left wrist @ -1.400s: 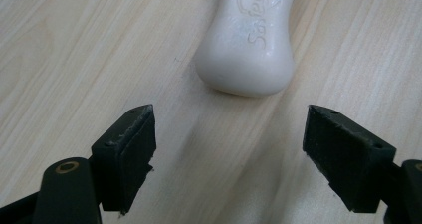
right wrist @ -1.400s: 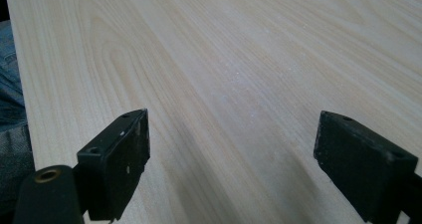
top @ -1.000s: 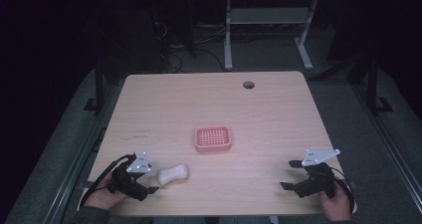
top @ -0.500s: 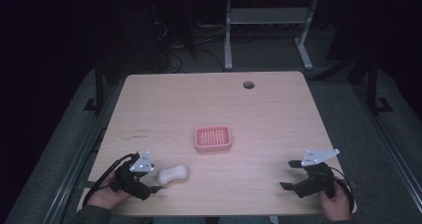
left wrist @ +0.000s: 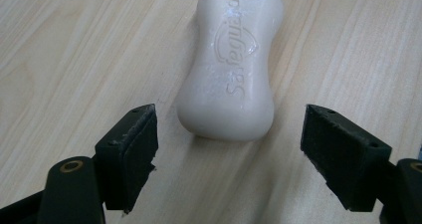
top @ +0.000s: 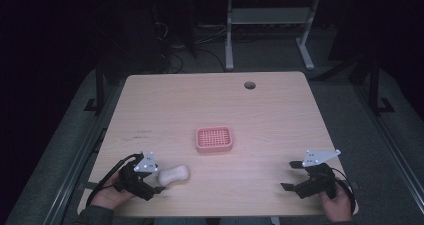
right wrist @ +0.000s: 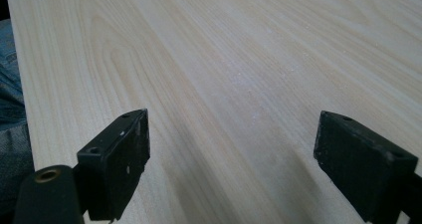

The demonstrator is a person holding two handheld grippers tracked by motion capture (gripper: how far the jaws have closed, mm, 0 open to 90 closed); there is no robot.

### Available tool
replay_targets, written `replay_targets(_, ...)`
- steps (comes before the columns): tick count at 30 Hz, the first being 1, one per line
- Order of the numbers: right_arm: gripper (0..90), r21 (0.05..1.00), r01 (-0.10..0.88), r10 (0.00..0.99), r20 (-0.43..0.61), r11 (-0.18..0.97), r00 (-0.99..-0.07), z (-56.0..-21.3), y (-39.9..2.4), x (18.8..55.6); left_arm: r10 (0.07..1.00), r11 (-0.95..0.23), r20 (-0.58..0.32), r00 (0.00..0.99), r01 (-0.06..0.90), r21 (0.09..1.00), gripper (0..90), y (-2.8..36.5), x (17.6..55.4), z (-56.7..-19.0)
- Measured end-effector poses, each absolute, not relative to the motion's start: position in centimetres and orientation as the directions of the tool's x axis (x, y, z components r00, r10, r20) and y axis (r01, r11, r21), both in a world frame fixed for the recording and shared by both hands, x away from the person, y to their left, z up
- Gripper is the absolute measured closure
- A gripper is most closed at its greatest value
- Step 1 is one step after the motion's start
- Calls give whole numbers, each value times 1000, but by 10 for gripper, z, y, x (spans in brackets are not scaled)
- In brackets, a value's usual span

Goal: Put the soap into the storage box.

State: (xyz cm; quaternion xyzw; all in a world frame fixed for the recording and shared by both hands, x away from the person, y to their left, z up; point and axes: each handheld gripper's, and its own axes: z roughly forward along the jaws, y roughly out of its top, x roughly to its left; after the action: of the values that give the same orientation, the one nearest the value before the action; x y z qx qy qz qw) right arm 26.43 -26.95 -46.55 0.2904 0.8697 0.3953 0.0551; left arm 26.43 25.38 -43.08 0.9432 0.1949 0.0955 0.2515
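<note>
Soap bar [left wrist: 233, 59]: lies flat on the tabletop [top: 280, 110], just ahead of the left tongs [left wrist: 230, 149].
Left tongs: wide, unloaded.
Right tongs [right wrist: 233, 159]: wide, unloaded.
Handling: likely light, hard, slick.
Hold: across its narrow waist.

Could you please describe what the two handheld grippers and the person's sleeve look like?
Both the left gripper and the right gripper are black, each with two blocky, flat-padded jaws, a grey three-cornered plate with small holes on top, and a thin black cable trailing behind. The left forearm wears a dark greyish sleeve.
</note>
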Motion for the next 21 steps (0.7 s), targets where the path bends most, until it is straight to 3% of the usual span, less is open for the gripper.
replay_targets(21,142,721,458,546,132,520,-827,-465,-268,265,408,-794,81,909,310,523,229,250,268,-428)
